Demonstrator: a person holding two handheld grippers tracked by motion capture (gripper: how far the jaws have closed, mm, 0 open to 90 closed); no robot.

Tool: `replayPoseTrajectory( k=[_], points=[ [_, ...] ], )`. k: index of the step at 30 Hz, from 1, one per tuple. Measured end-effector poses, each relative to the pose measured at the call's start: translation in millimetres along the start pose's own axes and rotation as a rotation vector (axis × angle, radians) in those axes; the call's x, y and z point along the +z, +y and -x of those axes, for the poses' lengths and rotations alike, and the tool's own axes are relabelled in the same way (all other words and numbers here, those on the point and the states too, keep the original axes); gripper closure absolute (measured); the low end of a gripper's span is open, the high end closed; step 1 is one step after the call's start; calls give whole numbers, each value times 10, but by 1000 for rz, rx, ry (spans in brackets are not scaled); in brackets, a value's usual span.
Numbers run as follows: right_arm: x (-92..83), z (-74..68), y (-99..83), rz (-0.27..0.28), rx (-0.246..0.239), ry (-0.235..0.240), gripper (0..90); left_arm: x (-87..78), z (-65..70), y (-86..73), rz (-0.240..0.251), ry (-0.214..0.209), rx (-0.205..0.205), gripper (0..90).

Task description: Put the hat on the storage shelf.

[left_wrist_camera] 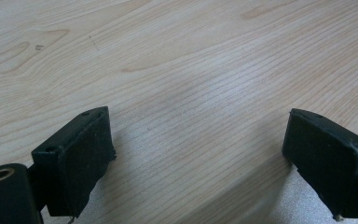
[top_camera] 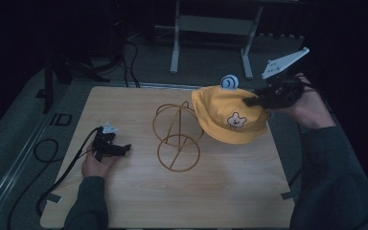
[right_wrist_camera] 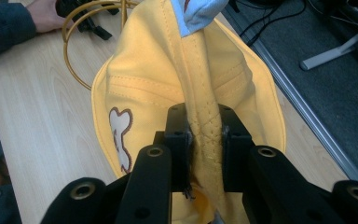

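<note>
Above the table's (top_camera: 139, 201) right edge, your right gripper (top_camera: 250, 101) pinches the hat (top_camera: 227, 117), while your left gripper (top_camera: 124, 148) rests released.

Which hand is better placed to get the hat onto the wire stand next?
Right. The right gripper is already shut on the hat, holding it beside the stand. The left gripper rests open on the table, short of the stand and holding nothing.

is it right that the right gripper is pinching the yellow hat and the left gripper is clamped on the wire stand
Not quite. The right gripper does pinch the yellow hat, but the left gripper is open over bare table, apart from the wire stand, as the left gripper view shows.
</note>
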State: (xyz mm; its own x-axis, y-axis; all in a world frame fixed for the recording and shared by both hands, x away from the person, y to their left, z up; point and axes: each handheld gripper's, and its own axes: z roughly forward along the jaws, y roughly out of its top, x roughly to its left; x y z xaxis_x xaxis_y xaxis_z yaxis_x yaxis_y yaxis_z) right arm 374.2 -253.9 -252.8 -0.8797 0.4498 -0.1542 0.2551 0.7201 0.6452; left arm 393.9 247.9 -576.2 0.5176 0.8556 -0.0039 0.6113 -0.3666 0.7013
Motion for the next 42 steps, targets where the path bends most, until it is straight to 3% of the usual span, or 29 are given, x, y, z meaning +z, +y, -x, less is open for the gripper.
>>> replayPoseTrajectory(
  k=[42],
  points=[
    [207, -99, 498, 23, -55, 50, 776, -2, -1, 1, -3, -1, 1, 82]
  ],
)
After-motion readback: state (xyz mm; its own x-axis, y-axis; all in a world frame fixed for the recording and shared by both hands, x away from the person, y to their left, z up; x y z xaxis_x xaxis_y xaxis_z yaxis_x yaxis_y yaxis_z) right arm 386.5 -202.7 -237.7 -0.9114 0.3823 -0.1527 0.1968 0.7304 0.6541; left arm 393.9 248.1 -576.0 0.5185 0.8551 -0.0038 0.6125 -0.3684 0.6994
